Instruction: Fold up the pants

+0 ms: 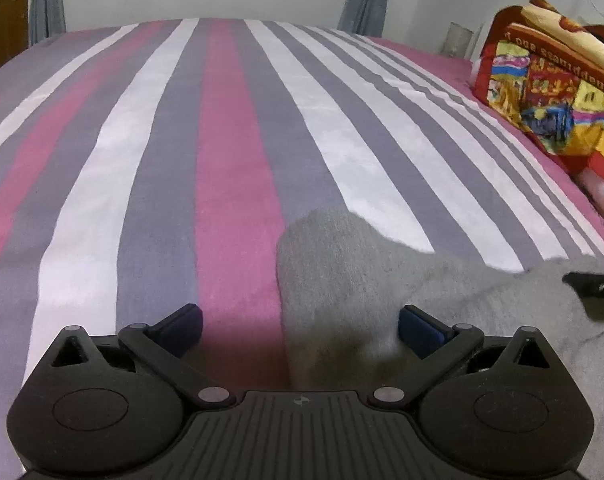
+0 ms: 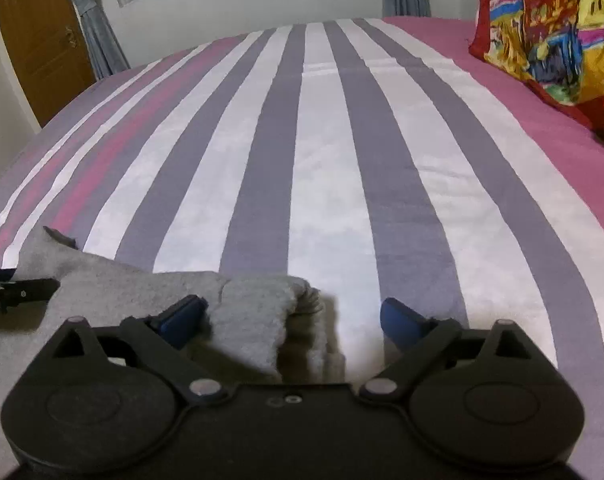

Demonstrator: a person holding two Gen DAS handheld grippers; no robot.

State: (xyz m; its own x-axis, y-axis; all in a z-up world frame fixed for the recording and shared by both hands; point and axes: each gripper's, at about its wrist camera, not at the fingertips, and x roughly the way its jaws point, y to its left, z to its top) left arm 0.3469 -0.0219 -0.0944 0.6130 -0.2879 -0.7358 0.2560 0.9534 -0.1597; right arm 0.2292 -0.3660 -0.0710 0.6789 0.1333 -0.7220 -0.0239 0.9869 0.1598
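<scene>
The grey pants (image 1: 365,280) lay on the striped bedspread (image 1: 238,160), filling the lower right of the left wrist view and the lower left of the right wrist view. Both views showed only the near part of the garment — its full outline could not be made out.

The left gripper (image 1: 300,326) stood with its jaws wide apart. The left edge of the cloth ran up between them, with bare pink stripe on one side and grey fabric on the other; the pads pressed on nothing.

The right gripper (image 2: 292,320) likewise stood wide, nothing clamped. A thick, rolled-looking end of the pants (image 2: 262,308) sat between its jaws, nearer the left pad, with bare white stripe on the right.

Each gripper appeared at the edge of the other's view, so the two flanked the garment from either side.

Judgement: the layered edge at the right gripper suggests at least one fold was already in place, though how many could not be told. With both grippers empty, any further fold would first need a fresh grasp on the cloth.

A bright patterned pillow (image 1: 541,80) sat in the upper right, well apart from the work.
</scene>
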